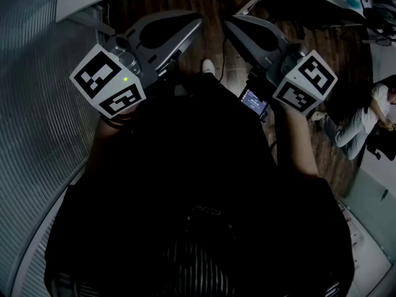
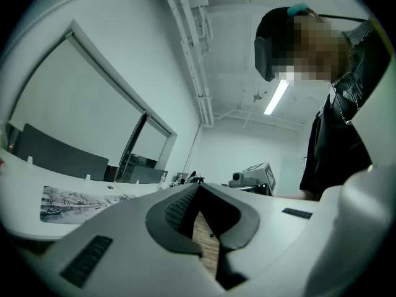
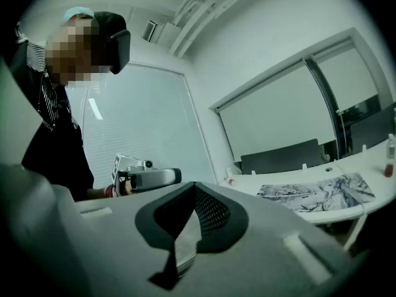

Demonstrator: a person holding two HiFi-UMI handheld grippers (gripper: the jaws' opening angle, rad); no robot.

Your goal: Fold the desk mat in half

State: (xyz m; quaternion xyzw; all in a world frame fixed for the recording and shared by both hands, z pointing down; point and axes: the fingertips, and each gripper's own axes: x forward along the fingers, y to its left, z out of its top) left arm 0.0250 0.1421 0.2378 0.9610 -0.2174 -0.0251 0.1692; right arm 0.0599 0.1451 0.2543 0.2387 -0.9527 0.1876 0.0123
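The desk mat (image 3: 317,193), printed with a grey-and-white landscape, lies spread out on the white desk (image 3: 291,214) below the big window, its near edge close to the desk's rim. From the other side it (image 2: 79,202) shows again, flat on that same desk. Both grippers are well apart from it.

The person holds the two grippers up in front of the chest, about level, with the noses angled in toward each other. The left gripper (image 1: 197,21) has its jaws closed tip to tip with nothing between them. Only the wood floor (image 2: 207,246) shows through the hollow behind the tips. The right gripper (image 1: 229,25) is closed the same way and carries nothing.

A small lit screen (image 1: 253,101) sits just beside the right hand. Off to the right, another person (image 1: 362,125) is down low on the floor.
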